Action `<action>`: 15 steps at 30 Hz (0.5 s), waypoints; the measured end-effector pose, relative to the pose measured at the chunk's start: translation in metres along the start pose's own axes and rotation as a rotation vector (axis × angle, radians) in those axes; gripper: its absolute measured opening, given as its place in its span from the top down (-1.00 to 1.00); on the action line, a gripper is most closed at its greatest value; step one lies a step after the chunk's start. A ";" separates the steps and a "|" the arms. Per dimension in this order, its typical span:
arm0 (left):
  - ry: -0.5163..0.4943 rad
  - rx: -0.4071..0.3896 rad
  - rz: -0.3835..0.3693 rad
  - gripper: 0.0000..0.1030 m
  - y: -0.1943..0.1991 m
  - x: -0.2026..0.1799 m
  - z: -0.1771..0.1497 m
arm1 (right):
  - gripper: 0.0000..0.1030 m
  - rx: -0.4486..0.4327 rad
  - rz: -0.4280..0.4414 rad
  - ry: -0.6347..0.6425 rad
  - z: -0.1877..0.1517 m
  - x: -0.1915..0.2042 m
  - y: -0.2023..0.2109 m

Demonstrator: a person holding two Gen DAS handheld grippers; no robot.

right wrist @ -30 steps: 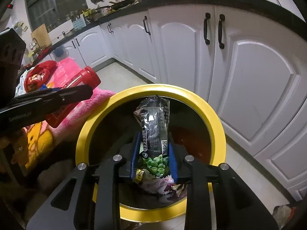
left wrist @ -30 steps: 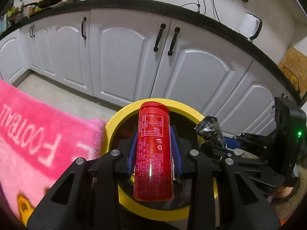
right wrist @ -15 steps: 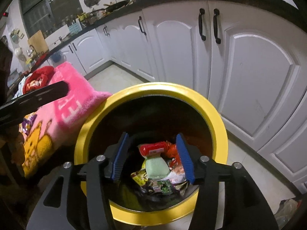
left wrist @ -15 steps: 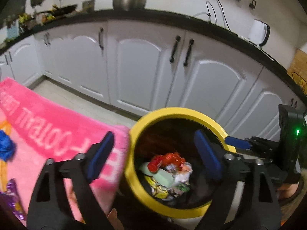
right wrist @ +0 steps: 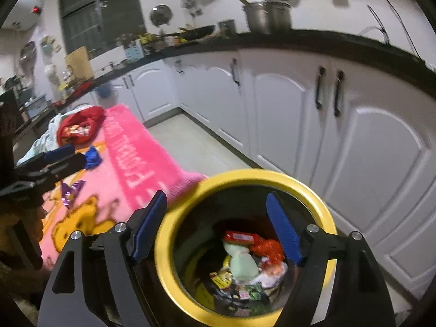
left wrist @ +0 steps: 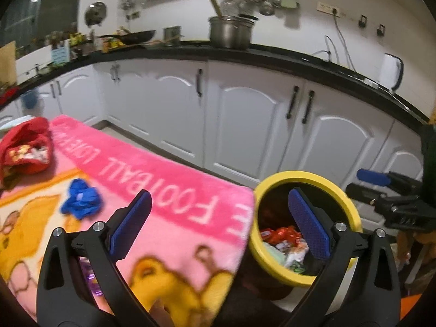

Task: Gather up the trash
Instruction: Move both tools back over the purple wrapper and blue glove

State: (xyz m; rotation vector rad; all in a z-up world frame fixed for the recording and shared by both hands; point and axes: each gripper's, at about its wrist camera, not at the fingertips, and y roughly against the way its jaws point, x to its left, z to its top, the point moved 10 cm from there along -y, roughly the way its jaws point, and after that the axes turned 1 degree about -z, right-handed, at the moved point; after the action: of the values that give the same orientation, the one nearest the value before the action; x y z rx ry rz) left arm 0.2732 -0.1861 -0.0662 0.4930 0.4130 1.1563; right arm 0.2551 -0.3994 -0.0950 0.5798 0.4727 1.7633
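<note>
Both tongs just opening, wide, empty. Blue wrapper (left wrist: 81,201) lies on pink blanket (left wrist: 174,207), away from yellow bin (right wrist: 174,286) — left tongs (left wrist: 218,226) nearer; right tongs (right wrist: 218,229) over bin.

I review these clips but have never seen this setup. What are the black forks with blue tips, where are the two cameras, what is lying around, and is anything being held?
There is no robot: a person carries a hand-held two-finger gripper in each hand, with a fisheye camera looking along its fingers. One picture comes from the left gripper, the other from the right gripper. The blue tips are their gripping pads. Both have just been opening, and nothing is between them. The yellow-rimmed bin below holds wrappers and a red bottle. Beside it, a pink blanket still carries a blue wrapper, a purple wrapper and a red bag.
</note>
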 end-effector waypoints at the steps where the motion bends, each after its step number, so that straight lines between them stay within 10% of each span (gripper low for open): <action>1: 0.011 -0.011 0.017 -0.79 0.006 0.009 0.000 | -0.42 -0.003 0.007 0.008 0.003 0.006 0.000; 15: 0.102 -0.050 0.174 -0.79 0.048 0.099 -0.023 | -0.42 -0.007 0.128 0.125 0.048 0.097 -0.023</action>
State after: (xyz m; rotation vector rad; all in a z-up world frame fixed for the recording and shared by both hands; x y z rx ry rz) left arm 0.2585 -0.0745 -0.0631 0.4337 0.4347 1.3609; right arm 0.2810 -0.2987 -0.0564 0.5063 0.5252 1.9303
